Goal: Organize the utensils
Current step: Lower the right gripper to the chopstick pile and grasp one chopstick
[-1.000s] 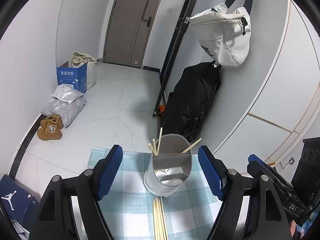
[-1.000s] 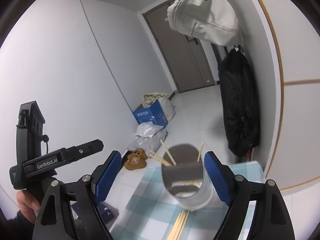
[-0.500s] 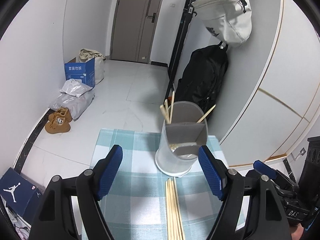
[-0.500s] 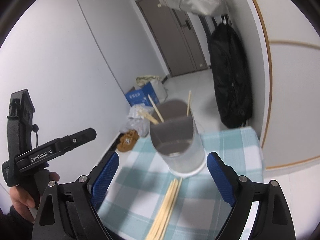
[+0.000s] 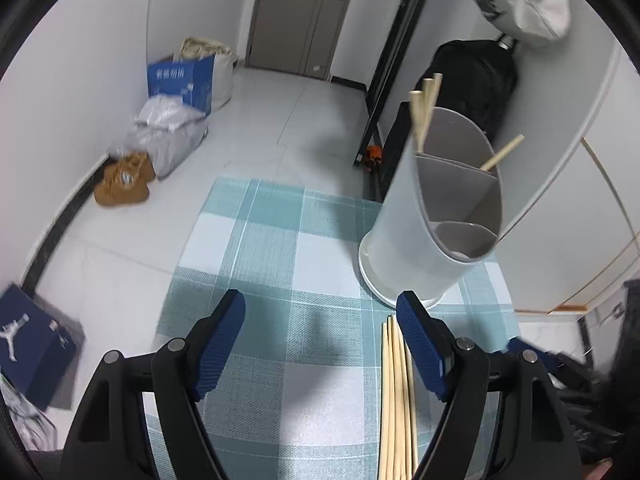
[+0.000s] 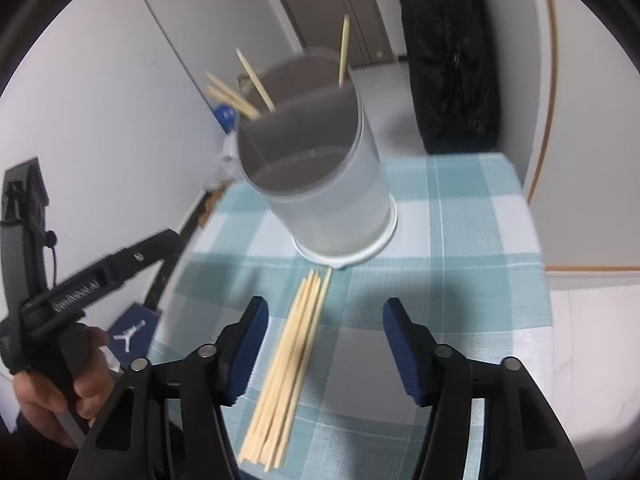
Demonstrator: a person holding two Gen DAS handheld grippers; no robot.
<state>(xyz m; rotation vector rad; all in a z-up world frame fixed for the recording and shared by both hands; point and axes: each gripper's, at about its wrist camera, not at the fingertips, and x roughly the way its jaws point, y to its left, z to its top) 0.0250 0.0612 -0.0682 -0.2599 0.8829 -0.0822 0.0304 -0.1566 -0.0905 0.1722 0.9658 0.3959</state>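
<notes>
A grey utensil holder with inner dividers stands on a teal checked tablecloth, several chopsticks leaning out of its back sections. A bundle of loose wooden chopsticks lies on the cloth in front of the holder. My left gripper hovers open over the cloth, its right finger beside the bundle's tips. My right gripper hangs above the bundle's middle, its jaws closing with the sticks below the left finger and no pad touching them.
The table ends a little beyond the holder and on the left. On the floor lie brown shoes, grey bags and a blue box. A black bag hangs on the right wall. A hand holds the other gripper's handle.
Both grippers have sunk toward the table and tipped downward, so the holder and bundle look larger. The right gripper's jaws have narrowed.
</notes>
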